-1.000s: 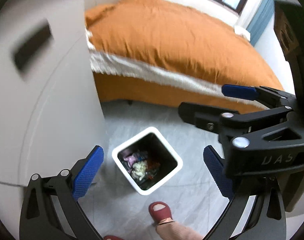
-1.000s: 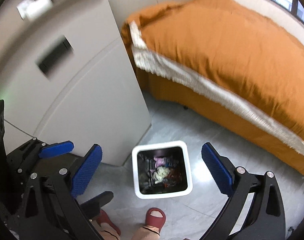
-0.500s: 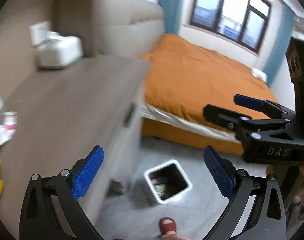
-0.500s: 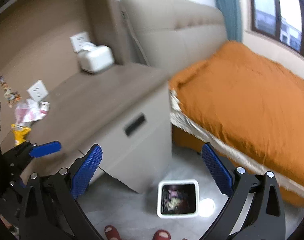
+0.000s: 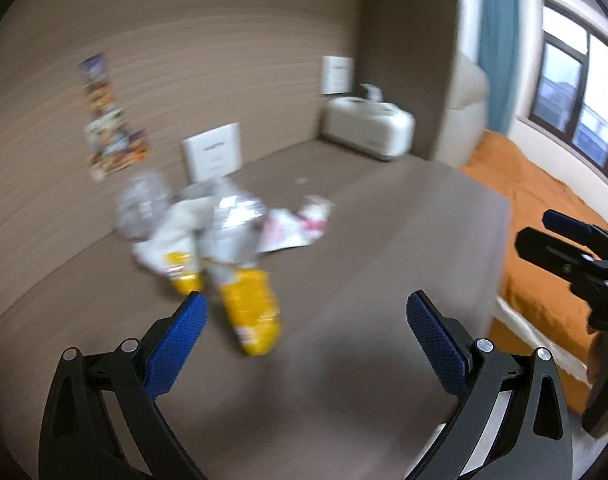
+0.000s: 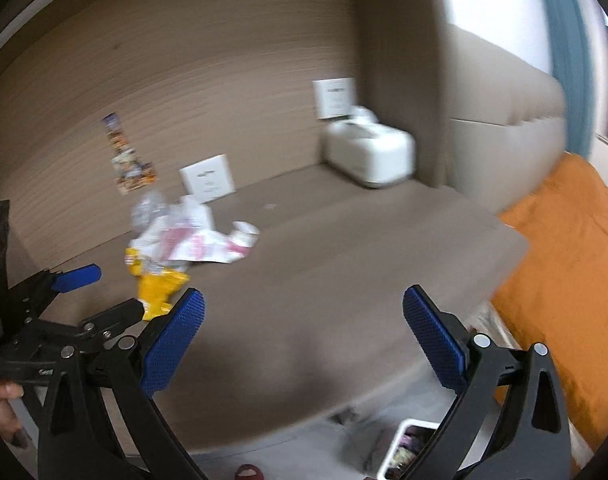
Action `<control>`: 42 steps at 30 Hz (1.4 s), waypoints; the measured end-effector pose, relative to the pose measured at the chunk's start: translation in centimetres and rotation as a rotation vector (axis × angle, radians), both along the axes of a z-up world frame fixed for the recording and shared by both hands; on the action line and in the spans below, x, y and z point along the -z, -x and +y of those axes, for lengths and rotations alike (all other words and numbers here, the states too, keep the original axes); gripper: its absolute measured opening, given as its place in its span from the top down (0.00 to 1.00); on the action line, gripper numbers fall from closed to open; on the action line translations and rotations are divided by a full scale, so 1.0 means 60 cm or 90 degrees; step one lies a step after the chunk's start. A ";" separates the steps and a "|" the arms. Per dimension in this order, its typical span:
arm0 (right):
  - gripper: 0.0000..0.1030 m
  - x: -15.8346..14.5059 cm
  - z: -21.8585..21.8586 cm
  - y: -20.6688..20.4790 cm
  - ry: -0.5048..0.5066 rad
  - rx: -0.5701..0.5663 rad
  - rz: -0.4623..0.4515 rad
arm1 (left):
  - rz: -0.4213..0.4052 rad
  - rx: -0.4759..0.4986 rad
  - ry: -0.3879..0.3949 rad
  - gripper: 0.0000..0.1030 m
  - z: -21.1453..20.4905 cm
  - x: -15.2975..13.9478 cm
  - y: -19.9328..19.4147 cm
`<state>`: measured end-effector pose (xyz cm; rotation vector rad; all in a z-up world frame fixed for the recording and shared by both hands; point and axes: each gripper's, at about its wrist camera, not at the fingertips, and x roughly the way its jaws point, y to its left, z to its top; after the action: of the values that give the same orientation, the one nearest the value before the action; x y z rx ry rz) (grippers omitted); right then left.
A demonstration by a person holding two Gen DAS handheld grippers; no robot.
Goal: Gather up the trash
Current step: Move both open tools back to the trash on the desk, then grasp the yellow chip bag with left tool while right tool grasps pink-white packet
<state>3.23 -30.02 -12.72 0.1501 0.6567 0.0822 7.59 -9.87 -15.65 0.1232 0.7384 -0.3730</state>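
A heap of trash lies on the brown cabinet top (image 5: 364, 264): a yellow snack bag (image 5: 251, 312), a second yellow and white bag (image 5: 175, 260), silvery wrappers (image 5: 231, 224), a pink and white wrapper (image 5: 295, 224) and a crumpled clear bottle (image 5: 141, 200). My left gripper (image 5: 304, 320) hangs open just in front of the yellow bag, nothing between its fingers. My right gripper (image 6: 304, 316) is open too, over bare cabinet top to the right of the heap (image 6: 183, 240). The white bin (image 6: 408, 452) shows on the floor at the bottom of the right wrist view.
A white tissue box (image 5: 368, 124) stands at the back right of the cabinet, with white wall sockets (image 5: 213, 156) and a colourful sticker (image 5: 107, 120) behind. The orange bed (image 6: 576, 264) lies right. A red slipper (image 6: 249, 472) is on the floor.
Both grippers have swung up from the bin on the floor to the cabinet top. The trash heap now fills the view and the bin has dropped to the lower edge.
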 end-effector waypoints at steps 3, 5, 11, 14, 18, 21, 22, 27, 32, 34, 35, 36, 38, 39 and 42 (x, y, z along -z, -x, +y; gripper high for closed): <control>0.04 0.002 0.052 -0.039 -0.002 -0.025 0.009 | 0.018 -0.027 0.004 0.05 0.038 0.016 -0.026; 0.04 0.002 0.086 -0.067 -0.006 -0.032 0.013 | 0.042 -0.025 0.024 0.05 0.057 0.032 -0.041; 0.04 0.021 0.150 -0.144 -0.034 -0.050 0.035 | 0.072 0.010 0.049 0.05 0.066 0.067 -0.070; 0.08 0.037 0.171 -0.178 -0.042 -0.054 0.054 | 0.087 0.036 0.058 0.07 0.067 0.081 -0.090; 0.27 0.062 0.193 -0.221 -0.048 -0.062 0.090 | 0.111 0.075 0.058 0.25 0.060 0.100 -0.112; 0.49 0.079 0.201 -0.240 -0.058 -0.066 0.109 | 0.124 0.088 0.069 0.40 0.060 0.108 -0.120; 0.71 0.082 0.202 -0.244 -0.062 -0.066 0.111 | 0.135 0.094 0.077 0.46 0.059 0.112 -0.124; 0.95 0.090 0.190 -0.237 -0.069 -0.050 0.113 | 0.145 0.108 0.081 0.72 0.051 0.126 -0.126; 0.95 0.077 0.164 -0.196 -0.054 -0.033 0.100 | 0.135 0.110 0.093 0.81 0.053 0.114 -0.113; 0.95 0.066 0.149 -0.178 -0.051 -0.027 0.095 | 0.124 0.106 0.085 0.82 0.057 0.100 -0.102; 0.95 0.062 0.144 -0.173 -0.049 -0.025 0.094 | 0.123 0.106 0.084 0.82 0.059 0.094 -0.098; 0.95 0.056 0.136 -0.165 -0.045 -0.022 0.091 | 0.121 0.106 0.085 0.82 0.060 0.087 -0.097; 0.95 0.045 0.125 -0.153 -0.035 -0.020 0.082 | 0.110 0.103 0.077 0.83 0.066 0.068 -0.083; 0.95 0.039 0.120 -0.147 -0.034 -0.022 0.079 | 0.106 0.101 0.073 0.83 0.067 0.061 -0.079; 0.95 0.022 0.105 -0.127 -0.026 -0.020 0.066 | 0.088 0.099 0.067 0.84 0.067 0.029 -0.056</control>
<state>10.86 -23.70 -14.04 0.1838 0.7620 0.1193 10.93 -5.83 -17.40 0.0560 0.8472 -0.5714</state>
